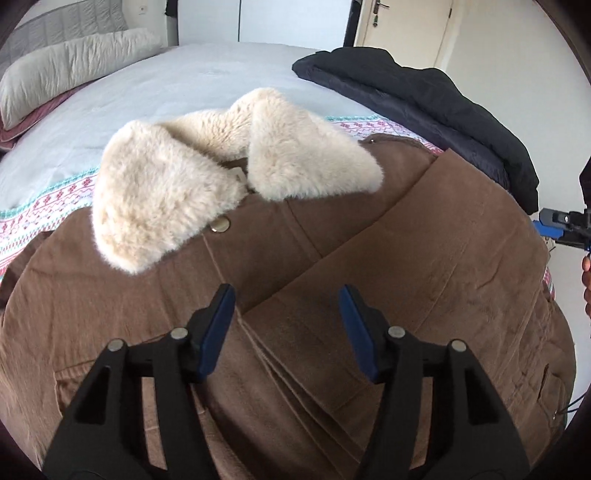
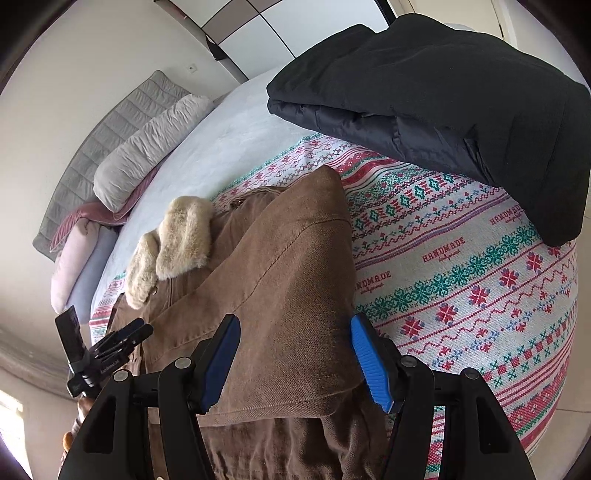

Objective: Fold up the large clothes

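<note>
A brown coat [image 1: 406, 266] with a cream fur collar [image 1: 177, 192] lies front up on the bed, one sleeve folded across its chest. My left gripper [image 1: 288, 314] hovers open and empty above the coat's middle. In the right wrist view the coat [image 2: 288, 280] lies with the folded sleeve on top and the fur collar [image 2: 184, 236] to the left. My right gripper [image 2: 295, 350] is open and empty above the sleeve's cuff end. The left gripper shows in the right wrist view [image 2: 122, 339]; the right gripper shows at the left wrist view's right edge [image 1: 554, 225].
A folded black padded jacket [image 2: 461, 96] lies on the bed beyond the coat, also in the left wrist view [image 1: 424, 110]. A patterned cloth [image 2: 480, 288] covers the bed under the coat. Pillows [image 1: 66, 74] lie at the headboard. A door [image 1: 399, 26] stands behind.
</note>
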{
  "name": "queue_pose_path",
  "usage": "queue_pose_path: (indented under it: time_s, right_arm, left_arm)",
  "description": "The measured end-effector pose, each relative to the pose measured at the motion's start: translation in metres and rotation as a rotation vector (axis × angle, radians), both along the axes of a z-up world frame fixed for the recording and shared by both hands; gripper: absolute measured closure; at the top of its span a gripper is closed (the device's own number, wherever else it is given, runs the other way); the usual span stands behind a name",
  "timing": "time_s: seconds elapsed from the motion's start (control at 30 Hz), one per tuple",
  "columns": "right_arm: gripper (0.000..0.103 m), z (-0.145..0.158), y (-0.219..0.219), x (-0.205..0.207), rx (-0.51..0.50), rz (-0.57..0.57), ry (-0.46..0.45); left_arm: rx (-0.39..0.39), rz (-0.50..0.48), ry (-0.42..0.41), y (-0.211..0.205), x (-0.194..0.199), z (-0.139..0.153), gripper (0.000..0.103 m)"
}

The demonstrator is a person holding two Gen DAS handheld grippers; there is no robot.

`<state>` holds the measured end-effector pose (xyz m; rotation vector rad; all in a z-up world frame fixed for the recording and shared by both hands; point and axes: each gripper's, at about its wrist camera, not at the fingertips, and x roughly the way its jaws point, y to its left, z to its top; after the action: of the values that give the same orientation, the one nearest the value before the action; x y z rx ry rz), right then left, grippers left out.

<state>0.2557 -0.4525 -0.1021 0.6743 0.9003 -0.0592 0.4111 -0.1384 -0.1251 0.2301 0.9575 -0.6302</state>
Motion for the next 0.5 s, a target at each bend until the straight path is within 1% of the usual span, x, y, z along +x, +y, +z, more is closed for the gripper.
queue_pose_path:
  time_s: [0.1,0.17,0.23,0.27,0.3,0.33,0.4,0.47,0.5]
  right_arm:
    - [0.04,0.0,-0.002,-0.002,-0.008,-0.002,0.006]
    - [0.04,-0.002,-0.002,-0.003,-0.012,0.0,0.012]
    - [0.04,-0.004,-0.001,-0.002,-0.018,0.003,0.018]
    - [0.04,-0.006,-0.002,-0.002,-0.02,0.004,0.019]
    - [0.04,-0.007,-0.002,-0.001,-0.019,0.002,0.021]
    - [0.04,-0.008,-0.002,-0.001,-0.014,-0.002,0.021]
    - [0.04,-0.011,-0.004,0.001,0.007,-0.013,0.016]
    - [0.04,-0.01,-0.006,0.004,0.02,-0.018,0.004]
    - [0.04,-0.009,-0.008,0.006,0.023,-0.02,-0.003]
  left_arm:
    - [0.075,-0.041,0.058,-0.011,0.007,-0.012,0.043]
    - [0.097,-0.041,0.079,-0.011,0.008,-0.013,0.045]
    - [0.099,-0.014,0.108,-0.007,0.005,-0.012,0.062]
    - [0.111,0.009,0.116,-0.005,0.003,-0.011,0.082]
    - [0.103,0.023,0.12,-0.003,0.001,-0.008,0.09]
    - [0.093,0.039,0.108,-0.001,-0.005,-0.003,0.092]
    - [0.065,0.069,0.036,0.001,-0.015,0.021,0.094]
    - [-0.009,0.109,-0.071,0.01,-0.02,0.06,0.094]
    - [-0.009,0.152,-0.144,0.014,-0.017,0.076,0.094]
